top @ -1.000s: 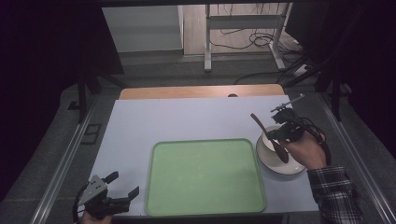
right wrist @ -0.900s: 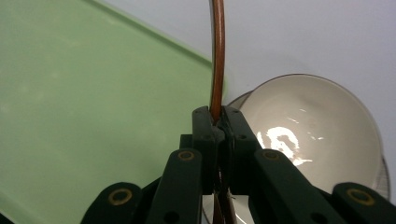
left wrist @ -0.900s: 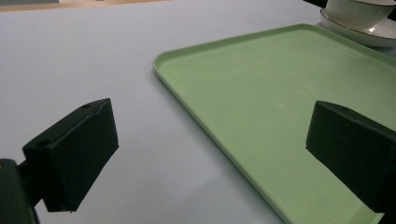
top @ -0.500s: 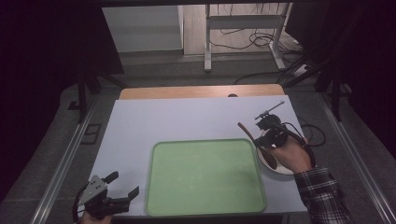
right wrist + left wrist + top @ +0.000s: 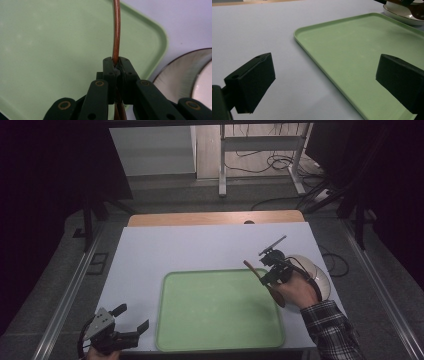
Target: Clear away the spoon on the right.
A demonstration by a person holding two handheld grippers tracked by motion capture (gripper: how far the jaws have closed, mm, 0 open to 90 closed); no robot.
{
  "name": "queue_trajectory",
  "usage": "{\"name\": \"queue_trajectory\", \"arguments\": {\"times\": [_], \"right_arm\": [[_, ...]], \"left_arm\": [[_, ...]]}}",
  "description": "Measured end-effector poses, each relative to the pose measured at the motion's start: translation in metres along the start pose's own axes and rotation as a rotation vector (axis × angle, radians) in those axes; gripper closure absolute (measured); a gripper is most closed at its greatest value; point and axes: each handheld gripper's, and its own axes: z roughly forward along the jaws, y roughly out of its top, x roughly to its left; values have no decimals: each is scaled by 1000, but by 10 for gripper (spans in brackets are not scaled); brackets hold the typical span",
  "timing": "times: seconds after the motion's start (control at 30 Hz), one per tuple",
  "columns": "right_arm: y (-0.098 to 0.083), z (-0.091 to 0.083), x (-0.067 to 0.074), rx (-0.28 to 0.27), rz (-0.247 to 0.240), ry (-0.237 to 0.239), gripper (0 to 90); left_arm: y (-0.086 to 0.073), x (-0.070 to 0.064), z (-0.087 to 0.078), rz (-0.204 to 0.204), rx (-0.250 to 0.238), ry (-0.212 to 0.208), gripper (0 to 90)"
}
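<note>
A brown wooden spoon (image 5: 251,266) is clamped in my right gripper (image 5: 266,276), held above the right edge of the green tray (image 5: 220,312). In the right gripper view the jaws are shut on the spoon's thin handle (image 5: 116,30), which runs up over the tray (image 5: 50,50). A white bowl (image 5: 316,271) with a dark rim stands on the table just right of that hand. My left gripper (image 5: 132,317) rests at the table's front left corner, open and holding nothing, its pads (image 5: 252,80) wide apart and facing the tray (image 5: 362,50).
The white tabletop (image 5: 200,250) stretches bare behind and left of the tray. A wooden strip (image 5: 215,217) borders its far edge. Metal rails run along both sides, and the floor beyond holds cables and table legs.
My right gripper has carried the spoon leftward, from over the bowl to over the tray's right edge. The left gripper has stayed still.
</note>
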Motion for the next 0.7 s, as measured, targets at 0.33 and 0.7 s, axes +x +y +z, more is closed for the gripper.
{"name": "queue_trajectory", "arguments": {"times": [0.33, 0.7], "right_arm": [[2, 25, 10, 39, -11, 27, 855], [0, 49, 13, 74, -15, 50, 851]], "left_arm": [[0, 0, 0, 1, 1, -1, 18], [0, 0, 0, 0, 2, -1, 18]]}}
